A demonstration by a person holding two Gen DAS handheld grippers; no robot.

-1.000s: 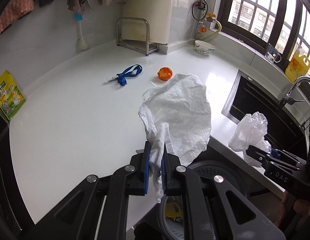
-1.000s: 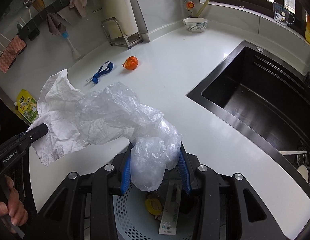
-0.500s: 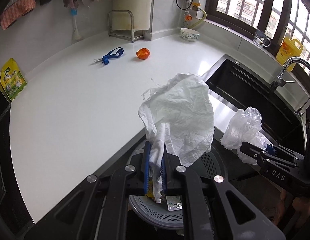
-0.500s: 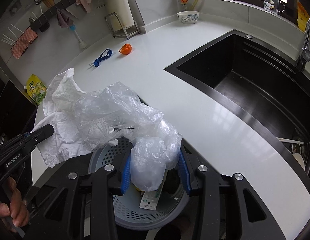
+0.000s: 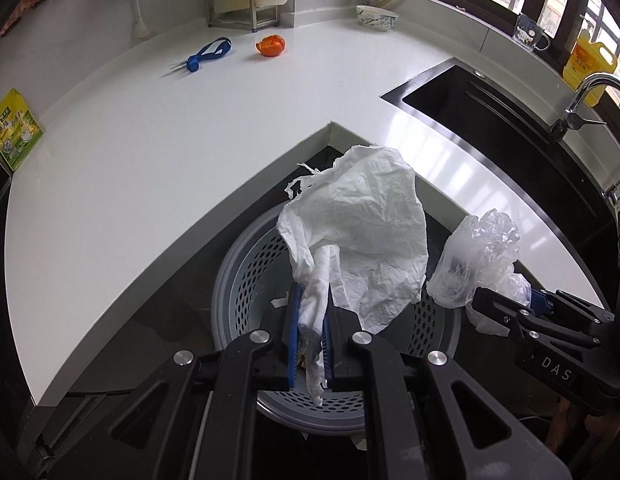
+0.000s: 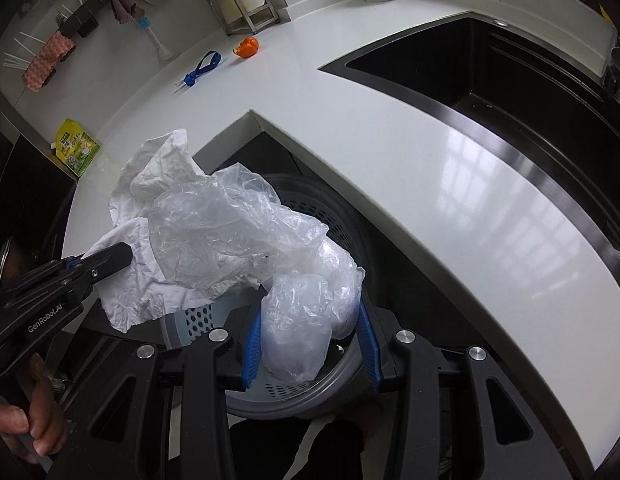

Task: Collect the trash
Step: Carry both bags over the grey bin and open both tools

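Above the perforated bin (image 5: 245, 280), the left gripper (image 5: 310, 320) pinches crumpled white paper (image 5: 362, 232); the right gripper (image 6: 310, 320), jaws wider, seemingly grips a clear plastic bag (image 6: 229, 232).

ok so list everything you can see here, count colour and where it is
paper sheet: 1, white, crumpled, over the bin
plastic bag: 1, clear, over the bin
bin: 1, grey, perforated, below the counter corner
counter: 1, white, L-shaped
orange peel: 1, orange, far counter
strap: 1, blue, left of the peel
packet: 1, yellow-green, counter's left edge
bowl: 1, white patterned, back counter
rack: 1, metal, back corner
brush: 1, white and blue, at the wall
sink: 1, black
tap: 1, chrome
oil jug: 1, yellow, windowsill
mug: 1, clear, windowsill
left gripper: black, blue pads, shut on the paper
right gripper: black, blue pads, holding the bag
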